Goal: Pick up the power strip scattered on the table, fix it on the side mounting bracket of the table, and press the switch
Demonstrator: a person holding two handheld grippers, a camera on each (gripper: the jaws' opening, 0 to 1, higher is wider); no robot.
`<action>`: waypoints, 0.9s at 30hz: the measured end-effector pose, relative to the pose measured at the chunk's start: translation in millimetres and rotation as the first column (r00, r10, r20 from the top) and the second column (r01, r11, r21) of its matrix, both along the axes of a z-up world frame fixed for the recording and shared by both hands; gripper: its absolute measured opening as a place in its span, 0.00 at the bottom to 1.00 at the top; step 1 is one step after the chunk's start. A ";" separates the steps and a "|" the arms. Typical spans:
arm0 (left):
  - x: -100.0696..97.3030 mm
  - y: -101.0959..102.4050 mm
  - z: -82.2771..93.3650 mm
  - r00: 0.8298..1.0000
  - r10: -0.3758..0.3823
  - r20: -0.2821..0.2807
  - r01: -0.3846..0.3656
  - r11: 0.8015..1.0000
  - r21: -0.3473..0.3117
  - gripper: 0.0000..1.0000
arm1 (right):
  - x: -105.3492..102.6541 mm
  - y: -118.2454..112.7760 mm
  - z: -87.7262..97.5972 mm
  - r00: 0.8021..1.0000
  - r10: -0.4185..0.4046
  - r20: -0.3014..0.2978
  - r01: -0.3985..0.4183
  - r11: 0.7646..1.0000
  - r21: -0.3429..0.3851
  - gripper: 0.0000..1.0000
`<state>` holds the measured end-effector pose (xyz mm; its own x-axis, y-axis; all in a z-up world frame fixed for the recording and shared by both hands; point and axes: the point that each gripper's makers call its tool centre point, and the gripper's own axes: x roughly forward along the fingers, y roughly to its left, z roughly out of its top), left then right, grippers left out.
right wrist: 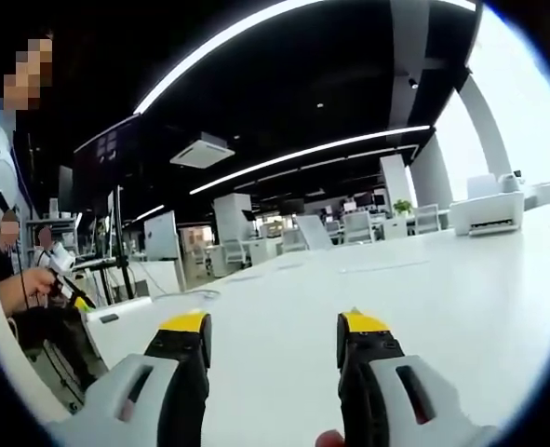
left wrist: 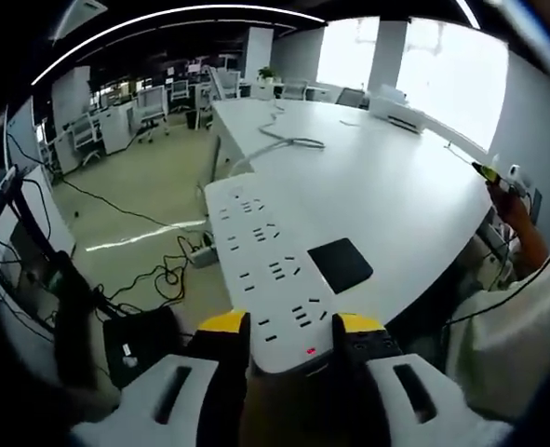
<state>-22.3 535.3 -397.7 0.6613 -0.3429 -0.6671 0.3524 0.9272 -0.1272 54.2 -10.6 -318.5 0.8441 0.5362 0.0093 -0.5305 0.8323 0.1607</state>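
While the left gripper (left wrist: 292, 337) clamps the near end of the white power strip (left wrist: 266, 264), the strip reaches away over the white table's (left wrist: 395, 186) near left edge, a black pad (left wrist: 341, 264) just right of it. Right gripper (right wrist: 273, 343) hangs released above the tabletop, with a white printer (right wrist: 485, 212) far right.

Hidden ends and cut-off edges

In the left gripper view the near end of the power strip (left wrist: 267, 279) sinks between the left tongs (left wrist: 293, 326), so its end face is hidden; the small red mark there is too tiny to read. The cable's (left wrist: 288, 142) far run blurs out. In the right gripper view the bench (right wrist: 423, 279) is cut by the picture's edge.
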 end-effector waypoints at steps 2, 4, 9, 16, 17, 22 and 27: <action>0.3 0.4 -0.1 1.000 0.006 -0.007 -0.006 1.000 0.002 0.40 | -0.1 0.2 0.0 1.000 0.000 0.000 0.000 1.000 0.001 0.50; 0.4 0.6 -0.1 1.000 0.014 -0.015 -0.014 1.000 0.003 0.40 | -0.2 0.5 -0.3 1.000 0.001 -0.001 -0.001 1.000 0.002 0.50; 1.4 0.7 -0.6 0.998 0.024 -0.056 -0.023 1.000 0.017 0.40 | -0.4 -0.5 -1.1 1.000 -0.002 -0.001 0.002 1.000 0.009 0.50; 1.9 0.8 -1.3 0.995 0.019 -0.093 -0.016 0.999 0.032 0.40 | -1.6 -2.5 -0.9 1.000 -0.010 0.000 0.010 1.000 0.012 0.50; 2.1 0.8 -1.4 0.995 0.020 -0.101 -0.016 0.999 0.035 0.40 | -1.5 -2.6 -0.5 1.000 -0.011 0.001 0.011 1.000 0.012 0.50; 3.0 -0.4 -2.1 0.989 0.016 -0.147 -0.008 0.999 0.053 0.40 | -1.5 -1.8 1.9 1.000 -0.011 0.005 0.011 1.000 0.010 0.50; 3.1 -1.3 -2.8 0.983 0.011 -0.182 0.001 0.998 0.069 0.40 | -1.1 -1.6 2.0 1.000 -0.009 0.004 0.009 1.000 0.010 0.50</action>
